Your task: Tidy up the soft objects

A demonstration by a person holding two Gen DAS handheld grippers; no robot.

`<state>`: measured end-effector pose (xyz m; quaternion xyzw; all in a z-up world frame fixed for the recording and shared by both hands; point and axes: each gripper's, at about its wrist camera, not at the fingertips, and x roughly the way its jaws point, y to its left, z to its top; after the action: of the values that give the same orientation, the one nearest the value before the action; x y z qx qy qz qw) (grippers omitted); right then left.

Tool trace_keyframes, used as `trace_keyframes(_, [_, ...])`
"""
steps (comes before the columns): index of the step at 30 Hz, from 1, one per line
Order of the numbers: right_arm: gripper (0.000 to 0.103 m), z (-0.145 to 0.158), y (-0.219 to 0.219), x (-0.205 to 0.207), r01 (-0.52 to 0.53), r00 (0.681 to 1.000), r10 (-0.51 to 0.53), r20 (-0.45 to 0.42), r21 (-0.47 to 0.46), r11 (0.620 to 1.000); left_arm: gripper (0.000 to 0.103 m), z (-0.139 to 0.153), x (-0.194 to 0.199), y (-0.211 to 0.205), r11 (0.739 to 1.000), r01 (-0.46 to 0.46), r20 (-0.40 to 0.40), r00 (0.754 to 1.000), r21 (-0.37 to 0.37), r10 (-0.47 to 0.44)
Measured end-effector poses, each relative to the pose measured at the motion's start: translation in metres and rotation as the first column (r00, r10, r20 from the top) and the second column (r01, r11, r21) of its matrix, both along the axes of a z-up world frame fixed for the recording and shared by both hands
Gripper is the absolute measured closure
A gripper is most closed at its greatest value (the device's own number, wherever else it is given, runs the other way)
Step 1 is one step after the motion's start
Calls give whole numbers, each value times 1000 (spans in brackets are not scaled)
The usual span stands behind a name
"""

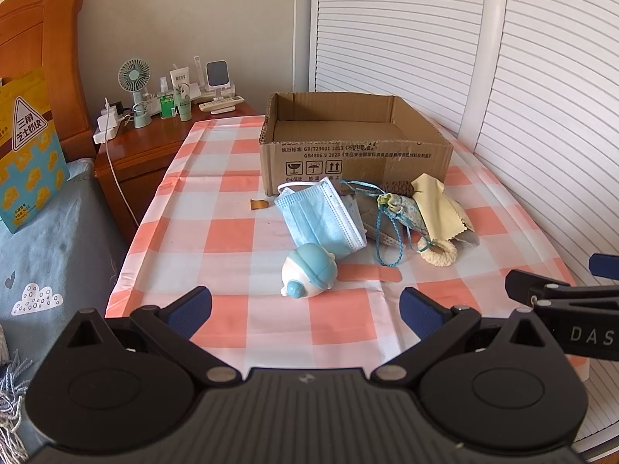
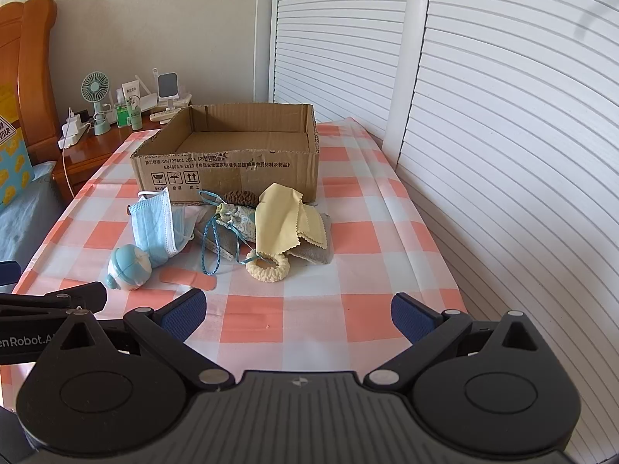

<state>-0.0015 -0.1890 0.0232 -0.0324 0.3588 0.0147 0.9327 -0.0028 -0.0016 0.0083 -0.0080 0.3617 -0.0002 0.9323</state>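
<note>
An empty cardboard box (image 1: 356, 154) (image 2: 232, 162) stands at the far middle of the checked tablecloth. In front of it lies a heap: a blue face mask (image 1: 321, 220) (image 2: 156, 224), a patterned drawstring pouch (image 1: 406, 210) (image 2: 238, 218) with blue cord, a yellow cloth (image 1: 439, 205) (image 2: 282, 216), a cream knitted ring (image 1: 439, 253) (image 2: 269, 266), a brown knitted piece (image 2: 240, 197). A blue and white round toy (image 1: 309, 270) (image 2: 129, 266) and a pink plaster (image 1: 371, 272) (image 2: 187, 278) lie nearer. My left gripper (image 1: 305, 311) and right gripper (image 2: 300, 311) hover open above the near table edge, empty.
The checked tablecloth (image 1: 232, 232) (image 2: 367, 309) covers the table. White louvred doors (image 2: 503, 116) run along the right. A wooden nightstand (image 1: 151, 143) with a small fan (image 1: 135, 89), bottles and chargers stands at the back left. A bed with blue bedding (image 1: 46, 251) lies left.
</note>
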Motion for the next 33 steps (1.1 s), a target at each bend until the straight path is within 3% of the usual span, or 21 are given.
trace_keyframes(15, [0, -2, 1, 2, 12, 1000, -12, 8, -15, 1000, 1, 3, 2, 3, 999, 27, 21, 999, -27, -26])
trace_keyframes(22, [0, -2, 1, 4, -18, 999, 18, 37, -14, 1000, 1, 2, 8, 4, 997, 81, 46, 996, -7, -81])
trace_keyframes(33, [0, -9, 0, 18, -77, 996, 77, 50, 5, 997, 1, -16, 26, 13, 992, 128, 7, 992, 16, -128])
